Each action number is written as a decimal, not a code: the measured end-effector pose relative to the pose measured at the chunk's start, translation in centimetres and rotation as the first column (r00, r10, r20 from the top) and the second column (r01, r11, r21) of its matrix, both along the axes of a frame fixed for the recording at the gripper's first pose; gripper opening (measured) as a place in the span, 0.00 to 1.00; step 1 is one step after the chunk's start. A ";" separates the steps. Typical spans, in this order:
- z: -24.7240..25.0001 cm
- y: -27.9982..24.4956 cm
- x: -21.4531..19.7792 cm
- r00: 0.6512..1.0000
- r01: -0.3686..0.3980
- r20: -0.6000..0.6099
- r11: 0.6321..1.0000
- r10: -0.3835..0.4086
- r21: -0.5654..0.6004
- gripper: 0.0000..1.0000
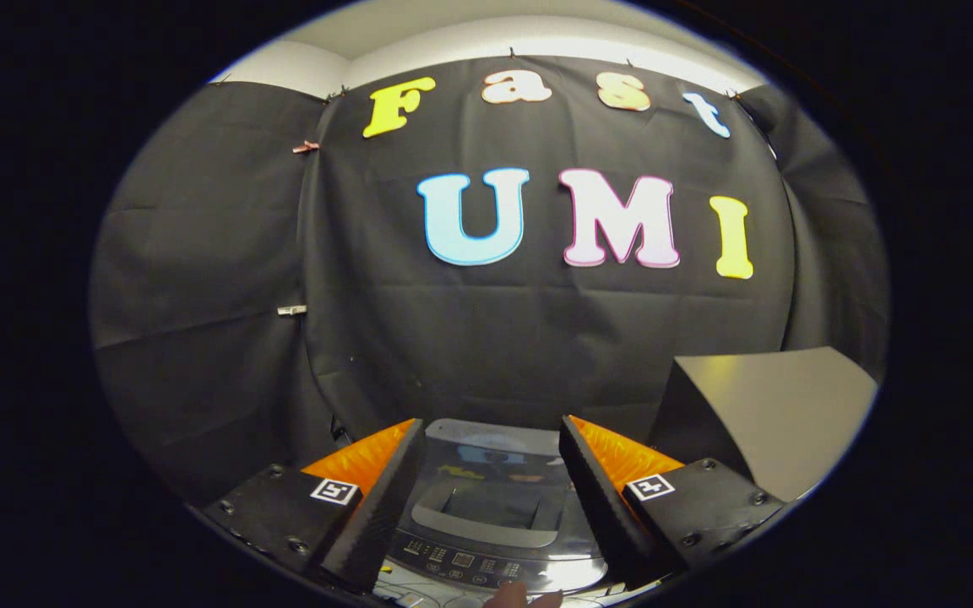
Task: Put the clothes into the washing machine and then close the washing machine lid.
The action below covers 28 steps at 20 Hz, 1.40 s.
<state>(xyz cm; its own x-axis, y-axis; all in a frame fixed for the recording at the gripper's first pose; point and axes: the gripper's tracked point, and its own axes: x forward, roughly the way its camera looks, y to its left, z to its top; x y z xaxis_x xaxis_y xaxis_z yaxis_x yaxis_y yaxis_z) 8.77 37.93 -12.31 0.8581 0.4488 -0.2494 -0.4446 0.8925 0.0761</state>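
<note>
— How is the gripper (491, 439) held?

— Level, pointing forward at the black cloth wall (537, 338); its 2 fingers (381, 507) stand wide apart, splayed toward their roots, and grip nothing; the gap between them is free. A small part of a hand (524, 596) shows at the very bottom, just below the fingers' roots, near the front of the machine.

— And the washing machine (495, 523)?

— Right between the 2 fingers and below them, seen from above; its front edge sits near the fingers' roots and its back edge reaches just about to their tips; neither finger touches it, as far as I can tell.

— How does it look?

— A top-loader in grey; the lid (491, 498) lies down flat, a glossy dark pane with a recessed handle dip in it, catching reflections from the wall; in front of the lid runs a curved control panel (461, 564) with a row of small buttons. Whether any clothes are inside I cannot tell; the pane is too dark.

— Anything else nearby?

— A pale slanted board (782, 405) stands to the right, beyond the right finger, against the cloth; that is all.
</note>
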 end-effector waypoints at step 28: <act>10.7 -28.1 -9.1 0.917 0.311 0.233 0.946 -0.324 0.090 0.99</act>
<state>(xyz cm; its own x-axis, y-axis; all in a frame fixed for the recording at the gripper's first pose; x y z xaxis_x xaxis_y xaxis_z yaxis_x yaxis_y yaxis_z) -0.38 9.83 -1.63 0.9888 0.1489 -0.0011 -0.1487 0.9876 0.0510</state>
